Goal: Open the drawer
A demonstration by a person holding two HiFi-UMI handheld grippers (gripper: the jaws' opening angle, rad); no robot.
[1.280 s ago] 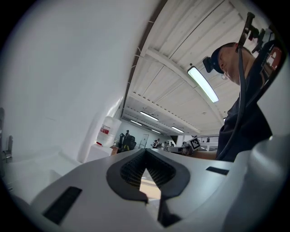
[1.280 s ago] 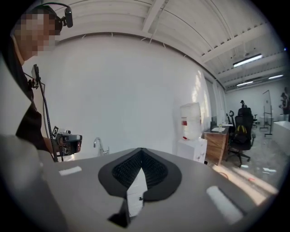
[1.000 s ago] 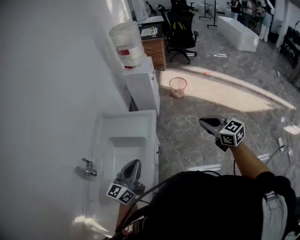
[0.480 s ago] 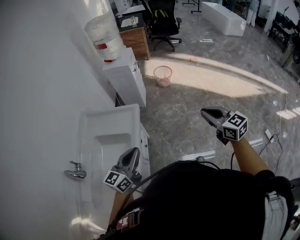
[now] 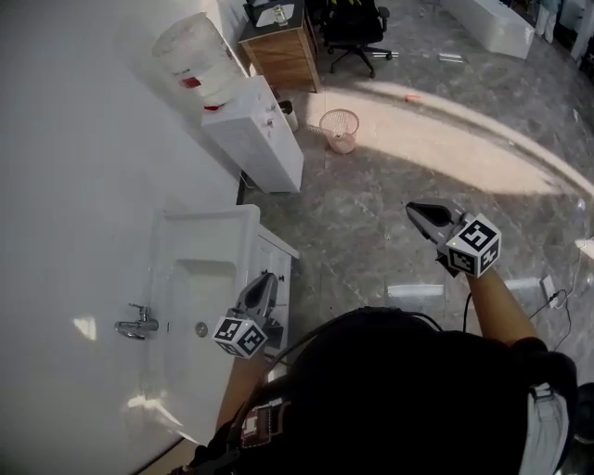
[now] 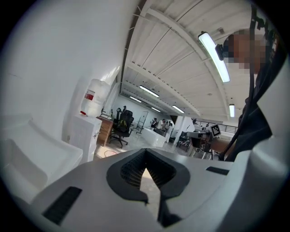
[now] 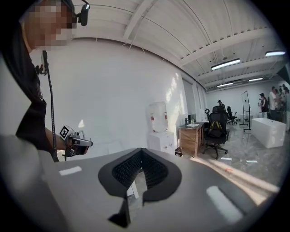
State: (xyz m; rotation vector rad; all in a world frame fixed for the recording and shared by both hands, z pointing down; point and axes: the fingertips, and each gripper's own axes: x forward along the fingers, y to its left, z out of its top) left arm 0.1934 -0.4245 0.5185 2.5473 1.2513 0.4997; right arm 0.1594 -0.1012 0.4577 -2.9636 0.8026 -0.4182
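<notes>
From the head view: left tool (image 5: pixel 267 278) held over the front rim of the white sink (image 5: pixel 176 232), tips pressed together, nothing gripped. Just under it, the white cabinet (image 5: pixel 281 264) face, where the drawer (image 5: pixel 278 278) appears to sit, though its outline and handle are too foreshortened to tell for sure. No contact seen between tool and cabinet. Tap (image 5: pixel 137 325) on the wall side of the basin. Right tool (image 5: pixel 415 211) well apart to the right, out over the grey floor (image 5: pixel 390 250), likewise pinched shut and empty. Further along the wall, a water dispenser (image 5: pixel 255 139) with its bottle (image 5: pixel 193 60), then a wooden desk (image 5: pixel 283 46), a black chair (image 5: pixel 357 23) and a mesh waste basket (image 5: pixel 339 130).

From the left gripper view: left tool (image 6: pixel 146 154) shut tip to tip, nothing between the ribbed pads. Sink edge at lower left, water dispenser (image 6: pixel 81 133) beyond it, right tool (image 6: pixel 206 132) off to the right.

From the right gripper view: right tool (image 7: pixel 141 153) closed the same way, empty. Left tool (image 7: pixel 77 141) at left, before the white wall, with the water dispenser (image 7: pixel 159 140), desk (image 7: pixel 192 138) and chair (image 7: pixel 216 131) further off.
</notes>
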